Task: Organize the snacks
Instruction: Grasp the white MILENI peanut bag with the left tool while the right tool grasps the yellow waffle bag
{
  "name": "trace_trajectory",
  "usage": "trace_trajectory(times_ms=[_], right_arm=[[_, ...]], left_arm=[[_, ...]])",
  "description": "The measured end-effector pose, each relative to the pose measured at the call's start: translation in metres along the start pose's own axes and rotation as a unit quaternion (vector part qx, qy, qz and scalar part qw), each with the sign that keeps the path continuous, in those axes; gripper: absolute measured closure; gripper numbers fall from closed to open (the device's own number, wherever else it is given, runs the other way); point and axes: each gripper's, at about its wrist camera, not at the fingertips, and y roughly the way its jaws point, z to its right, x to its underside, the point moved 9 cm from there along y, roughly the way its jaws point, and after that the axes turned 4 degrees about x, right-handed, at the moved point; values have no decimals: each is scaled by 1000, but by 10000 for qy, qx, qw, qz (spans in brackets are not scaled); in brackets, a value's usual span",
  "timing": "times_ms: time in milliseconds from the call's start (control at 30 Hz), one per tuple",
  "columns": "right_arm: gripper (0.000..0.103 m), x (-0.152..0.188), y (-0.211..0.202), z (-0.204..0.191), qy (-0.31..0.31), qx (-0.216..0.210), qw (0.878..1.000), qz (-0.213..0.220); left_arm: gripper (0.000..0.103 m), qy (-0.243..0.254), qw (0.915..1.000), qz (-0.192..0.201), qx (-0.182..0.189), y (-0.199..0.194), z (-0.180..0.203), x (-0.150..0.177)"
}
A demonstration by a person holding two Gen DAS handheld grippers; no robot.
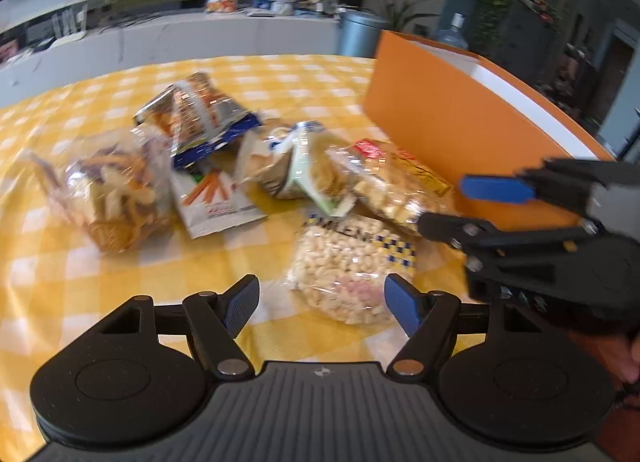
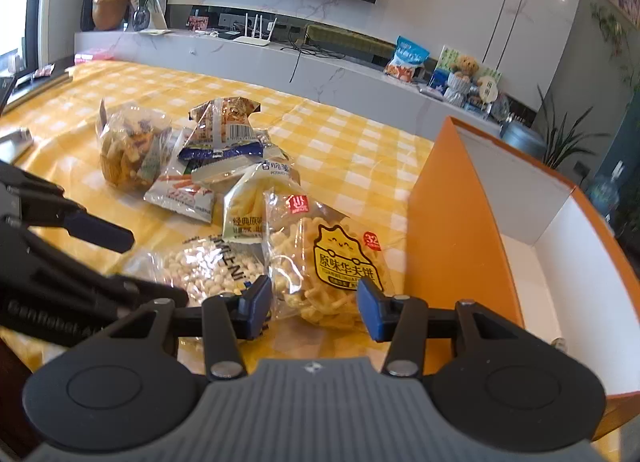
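Beside orange box (image 2: 452, 229): snack bags (image 2: 224, 181) crowd tablecloth (image 2: 352, 149); both grippers' jaws spread, pinching nothing.

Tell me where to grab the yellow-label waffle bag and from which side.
Grip the near bottom end of the waffle bag, coming from the front and above with the right claw, probably. The bag lies flat with that end toward the claw, whose open jaws already straddle it. Its far end tucks against the fries bag, and the orange box blocks the right side.
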Motion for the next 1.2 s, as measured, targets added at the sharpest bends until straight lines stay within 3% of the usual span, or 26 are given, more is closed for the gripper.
trace_trajectory(times_ms=[167, 267, 367, 533, 700, 867, 1200], right_arm=[[56, -3, 10, 4, 148, -100, 9997, -162], [56, -1, 13, 7, 343, -272, 9985, -337], [65, 2, 10, 7, 310, -335, 9983, -356], [81, 4, 8, 5, 251, -438, 9981, -351], [83, 2, 8, 5, 184, -420, 9985, -313], [84, 4, 6, 5, 203, -445, 9983, -311], [86, 5, 1, 1, 183, -459, 9984, -269]], left_arm=[[7, 47, 10000, -82, -26, 5, 3, 1], [7, 452, 9989, -131, -26, 8, 14, 3], [7, 838, 9964, -63, -105, 9, 23, 2], [6, 1039, 9944, -142, -106, 19, 33, -2], [0, 1189, 9907, -147, -650, 33, 38, -4], [0, 1285, 9869, -159, -962, 43, 37, -2], [0, 898, 9943, -202, -544, 42, 28, 0]])
